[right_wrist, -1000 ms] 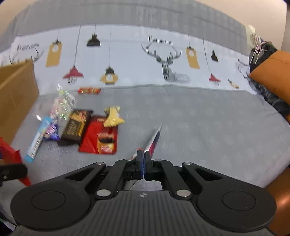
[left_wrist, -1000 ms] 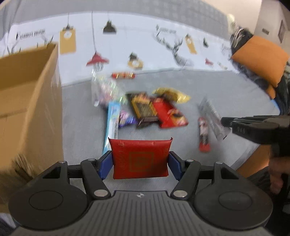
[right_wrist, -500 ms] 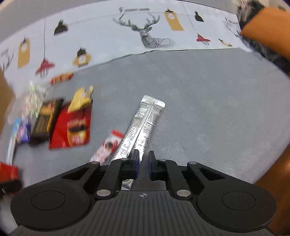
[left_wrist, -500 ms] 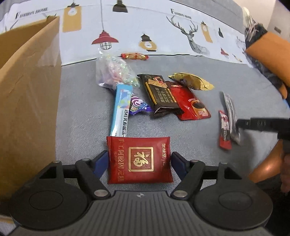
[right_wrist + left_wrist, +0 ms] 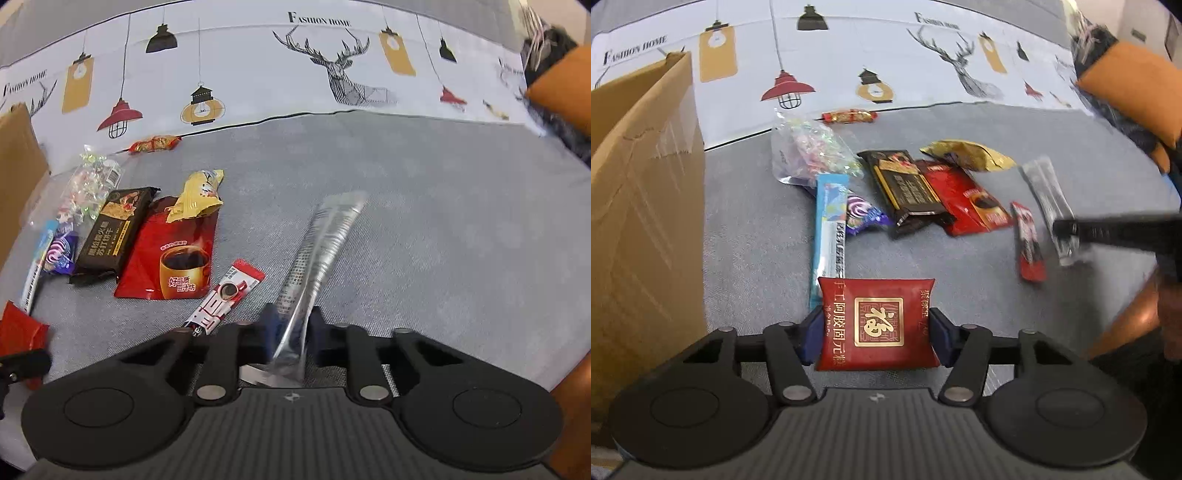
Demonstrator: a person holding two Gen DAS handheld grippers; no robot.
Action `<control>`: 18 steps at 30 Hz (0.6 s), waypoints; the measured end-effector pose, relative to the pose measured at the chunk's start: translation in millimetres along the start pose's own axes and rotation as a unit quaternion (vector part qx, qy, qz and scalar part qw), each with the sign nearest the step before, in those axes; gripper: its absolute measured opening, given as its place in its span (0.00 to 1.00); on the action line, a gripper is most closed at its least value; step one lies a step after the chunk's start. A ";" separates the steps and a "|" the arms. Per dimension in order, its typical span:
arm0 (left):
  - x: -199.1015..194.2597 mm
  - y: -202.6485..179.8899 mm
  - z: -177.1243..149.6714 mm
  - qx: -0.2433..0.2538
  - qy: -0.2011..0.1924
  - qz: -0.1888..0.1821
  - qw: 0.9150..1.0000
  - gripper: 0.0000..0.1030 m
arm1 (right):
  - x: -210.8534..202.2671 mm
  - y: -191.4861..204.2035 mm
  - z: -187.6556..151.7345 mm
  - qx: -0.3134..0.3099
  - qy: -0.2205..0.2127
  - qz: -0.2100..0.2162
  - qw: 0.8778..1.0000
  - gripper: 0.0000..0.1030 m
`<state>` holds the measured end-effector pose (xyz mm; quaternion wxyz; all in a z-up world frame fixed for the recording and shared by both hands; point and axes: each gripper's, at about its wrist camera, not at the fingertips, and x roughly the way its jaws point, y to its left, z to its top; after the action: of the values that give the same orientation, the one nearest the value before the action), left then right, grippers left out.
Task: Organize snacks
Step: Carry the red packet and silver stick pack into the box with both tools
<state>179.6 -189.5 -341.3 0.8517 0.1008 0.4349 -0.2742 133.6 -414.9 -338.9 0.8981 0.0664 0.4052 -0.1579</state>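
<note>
A: So, what has the left hand-held gripper (image 5: pixel 874 334) got?

B: A red square packet (image 5: pixel 876 323) with a gold emblem. Its jaws have just been closing, and the blue pads press on the packet's two sides. A cardboard box (image 5: pixel 642 206) stands just to the left.

A: And the right hand-held gripper (image 5: pixel 291 334)?

B: Its jaws have just been closing too, and they are clamped on the near end of a long silver sachet (image 5: pixel 317 254), which points away over the grey bed cover (image 5: pixel 424 206).

A: Where are the other snacks?

B: Left of the sachet: a red-and-white stick (image 5: pixel 225 299) just beside it, then a red coffee pouch (image 5: pixel 170 254), a dark biscuit pack (image 5: pixel 114 232) overlapping the pouch's left edge, and a yellow packet (image 5: pixel 199 195) on its far end. Farther left lie a purple candy (image 5: pixel 61 253), a blue stick (image 5: pixel 829 229) and a clear bag of sweets (image 5: pixel 86 184); a small red candy (image 5: pixel 155 143) sits at the far edge.
</note>
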 end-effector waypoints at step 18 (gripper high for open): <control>-112.4 5.8 10.0 -0.032 -0.095 -0.061 0.993 0.61 | -119.9 25.7 -4.2 -0.011 -0.147 0.007 0.989 0.04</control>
<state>136.6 -146.1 -246.1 0.8737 0.0205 0.3657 -0.3201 64.7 -362.2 -252.1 0.9497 0.0352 0.2696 -0.1555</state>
